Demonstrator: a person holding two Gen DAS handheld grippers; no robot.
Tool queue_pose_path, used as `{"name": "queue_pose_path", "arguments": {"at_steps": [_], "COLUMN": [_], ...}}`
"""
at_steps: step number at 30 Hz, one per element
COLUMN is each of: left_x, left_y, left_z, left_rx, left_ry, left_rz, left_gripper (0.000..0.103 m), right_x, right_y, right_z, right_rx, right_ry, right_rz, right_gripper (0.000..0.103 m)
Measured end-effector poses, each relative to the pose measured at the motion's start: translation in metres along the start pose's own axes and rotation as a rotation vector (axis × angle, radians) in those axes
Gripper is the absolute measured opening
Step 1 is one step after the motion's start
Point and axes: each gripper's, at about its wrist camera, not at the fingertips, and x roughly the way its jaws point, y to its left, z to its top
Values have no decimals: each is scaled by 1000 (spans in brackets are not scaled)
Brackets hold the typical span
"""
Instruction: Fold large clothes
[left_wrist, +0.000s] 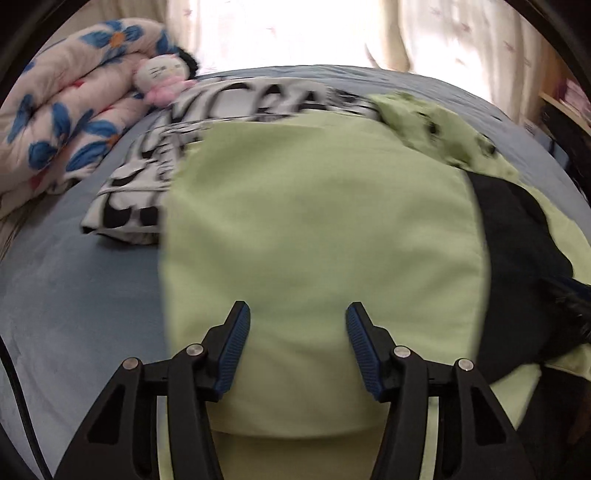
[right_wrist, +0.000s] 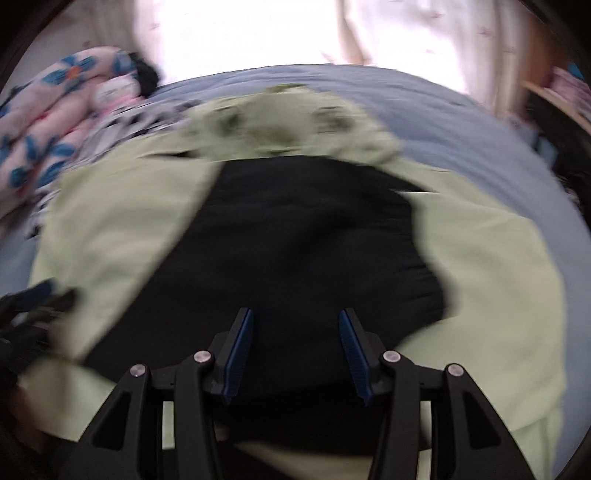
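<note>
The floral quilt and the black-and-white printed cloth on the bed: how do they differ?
The floral quilt is puffy, pinkish with blue flowers, bunched in thick rolls at the bed's far left edge. The black-and-white printed cloth is thin, carries bold black lettering, and lies flat, partly covered by the pale green garment. Both rest on the blue bed.

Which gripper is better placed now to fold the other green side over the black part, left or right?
Probably right. The right gripper hovers open over the black panel, with the unfolded green flap beside it. The left gripper is over the already folded green side.
</note>
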Motion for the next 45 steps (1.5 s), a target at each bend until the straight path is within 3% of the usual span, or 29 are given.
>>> {"name": "queue_pose_path", "arguments": {"at_steps": [2,5,7,14,16,30,33,37,45], "left_x": [8,14,16,9,0,-140,-174,-217,-282], "left_y": [26,50,58,55,55,31,27,25,22], "left_z": [2,-2,-4,-1,2,-2,-9,-21,-55], "left_rx": [-28,-99,-131,-114,-109,-10,-1,9,14], "left_ry": [14,35,43,37,30,-81,-113,-150,-200], "left_rz": [24,-24,-45,11,14,-43,-42,-52,-55], "left_gripper": [57,68,68,68,68,70,74,74,74], "right_x": [1,0,-4,-24,-33,-137,-170,-212,-286], "right_y": [-25,-43,-46,-39,-39,-52,-52,-54,-60], "right_z": [1,2,1,3,2,-14,-22,-34,-69], "right_rx": [54,93,121,150,147,208,193,173,139], "right_ry": [11,25,30,15,6,-89,-125,-185,-300], "right_rz": [30,74,103,118,104,127,115,96,72], "right_gripper": [23,15,19,29,38,40,42,52,55]}}
